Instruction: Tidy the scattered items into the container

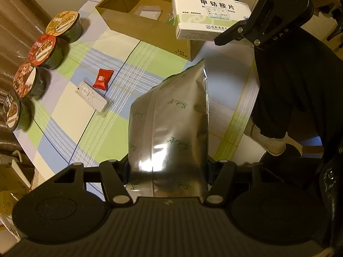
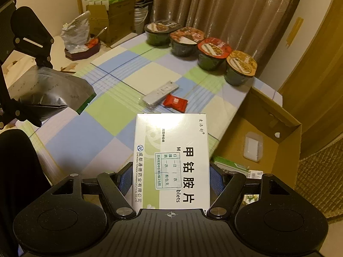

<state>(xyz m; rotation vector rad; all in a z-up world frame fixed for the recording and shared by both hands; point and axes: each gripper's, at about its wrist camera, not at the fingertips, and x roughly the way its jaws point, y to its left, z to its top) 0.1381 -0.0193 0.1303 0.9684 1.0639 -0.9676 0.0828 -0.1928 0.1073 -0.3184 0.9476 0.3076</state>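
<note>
My left gripper is shut on a silver foil pouch, held up above the checked tablecloth. The same foil pouch shows at the left of the right wrist view. My right gripper is shut on a white medicine box; that medicine box hangs over the near corner of the open cardboard box. The cardboard box holds a clear plastic case and other small packs. On the cloth lie a red sachet and a white remote.
Several sealed instant-noodle bowls line the far table edge by the curtain. A person's dark-clad leg stands beside the table. Boxes and bags crowd the corner beyond the table.
</note>
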